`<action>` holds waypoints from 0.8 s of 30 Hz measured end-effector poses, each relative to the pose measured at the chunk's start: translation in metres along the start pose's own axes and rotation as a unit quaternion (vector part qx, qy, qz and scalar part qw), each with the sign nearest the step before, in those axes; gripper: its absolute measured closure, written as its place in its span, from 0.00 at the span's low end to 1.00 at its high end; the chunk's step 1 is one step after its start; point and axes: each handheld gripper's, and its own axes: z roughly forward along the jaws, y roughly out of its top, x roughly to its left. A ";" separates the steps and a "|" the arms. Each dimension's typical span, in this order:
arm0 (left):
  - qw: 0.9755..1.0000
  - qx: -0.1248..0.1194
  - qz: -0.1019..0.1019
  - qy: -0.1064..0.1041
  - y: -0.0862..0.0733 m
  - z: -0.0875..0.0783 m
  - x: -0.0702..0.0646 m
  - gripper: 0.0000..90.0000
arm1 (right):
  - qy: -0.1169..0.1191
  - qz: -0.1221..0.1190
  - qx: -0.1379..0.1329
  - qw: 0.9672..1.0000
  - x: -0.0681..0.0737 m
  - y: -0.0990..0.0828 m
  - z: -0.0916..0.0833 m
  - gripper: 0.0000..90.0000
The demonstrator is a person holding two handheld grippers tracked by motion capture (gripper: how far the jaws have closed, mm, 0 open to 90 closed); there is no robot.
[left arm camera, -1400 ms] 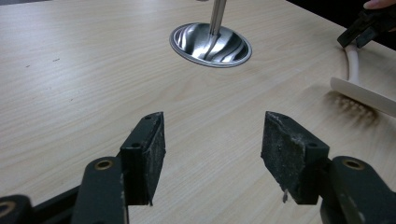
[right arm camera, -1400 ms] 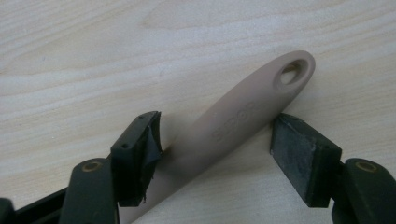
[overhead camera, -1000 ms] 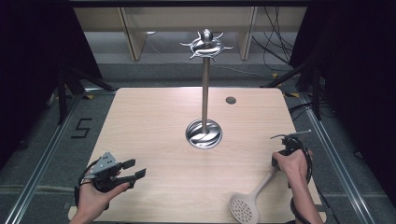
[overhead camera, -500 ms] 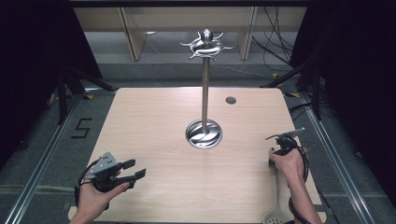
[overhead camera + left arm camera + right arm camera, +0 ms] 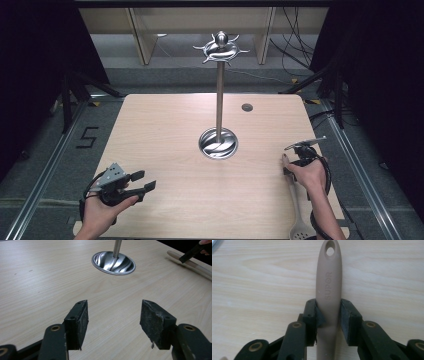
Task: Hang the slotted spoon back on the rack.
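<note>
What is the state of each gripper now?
Left gripper: open, holding nothing.
Right gripper: jaws shut on the slotted spatula handle.

Left gripper [image 5: 137, 182]: black body, two black jaws with blocky ends. A grey three-cornered plate [image 5: 112, 174] with small dark holes sits on top, behind the jaws. A black cable [image 5: 86, 192] loops from the rear of the tool. In the left gripper view [image 5: 113, 323] each jaw link carries a brass-coloured rivet [image 5: 55, 328]; the inner pads [image 5: 83, 322] are dark, rough and worn, with frayed bits at the lower edges.

Right gripper [image 5: 292, 162]: black body; a thin grey lever-like piece [image 5: 306, 143] stands out at its front. A black cable [image 5: 327, 175] curls behind it. In the right gripper view [image 5: 328, 321], black jaw links with brass-coloured rivets [image 5: 297, 325], dark pads [image 5: 344, 322].

Both forearms bare, no sleeves.
</note>
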 end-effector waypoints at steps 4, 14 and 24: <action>1.000 -0.001 0.003 0.000 0.000 0.000 0.000 0.43 | 0.007 -0.038 -0.016 0.999 -0.001 -0.001 -0.002 0.77; 1.000 0.000 -0.007 0.007 0.000 -0.001 -0.001 0.43 | 0.038 -0.075 -0.074 0.994 0.006 -0.004 -0.021 0.77; 1.000 -0.002 -0.008 0.004 0.000 -0.001 0.000 0.43 | 0.048 -0.101 -0.124 0.986 0.008 -0.005 -0.031 0.77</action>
